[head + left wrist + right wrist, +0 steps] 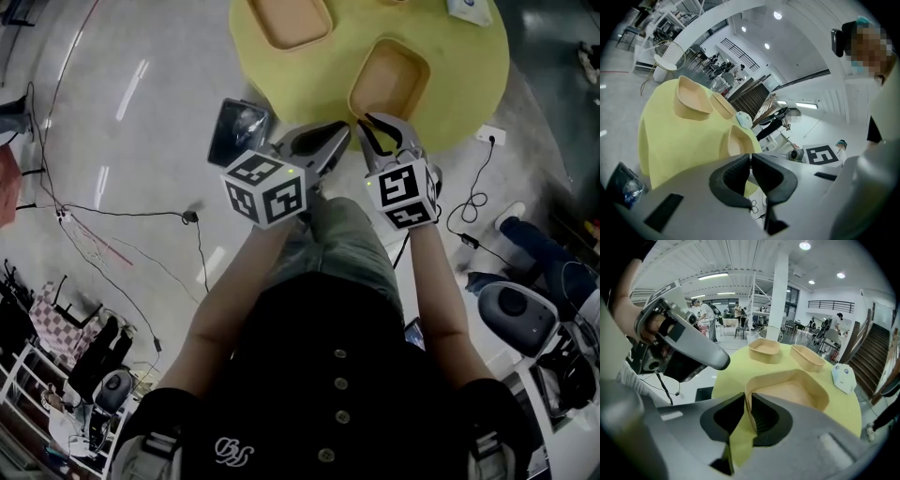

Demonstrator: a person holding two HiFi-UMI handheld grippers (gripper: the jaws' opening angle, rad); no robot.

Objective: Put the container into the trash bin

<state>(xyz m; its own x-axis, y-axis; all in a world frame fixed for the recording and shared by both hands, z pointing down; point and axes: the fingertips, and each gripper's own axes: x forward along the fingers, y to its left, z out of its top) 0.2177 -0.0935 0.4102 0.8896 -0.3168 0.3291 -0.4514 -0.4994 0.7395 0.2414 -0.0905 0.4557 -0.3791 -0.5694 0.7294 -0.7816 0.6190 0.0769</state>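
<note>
Fingers (pixel 762 418) of the right gripper (pixel 747 397) pinch the container's (pixel 789 393) near rim on the yellow tabletop (pixel 730 374); the left gripper's (pixel 750 157) fingers are closed, empty.

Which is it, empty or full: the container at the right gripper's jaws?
Empty: the container shows only its bare tan floor in the right gripper view and the head view.

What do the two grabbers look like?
The left gripper and right gripper are grey with curved black pads. Each carries a white cube with black square markers. The person wears a black buttoned shirt.
</note>
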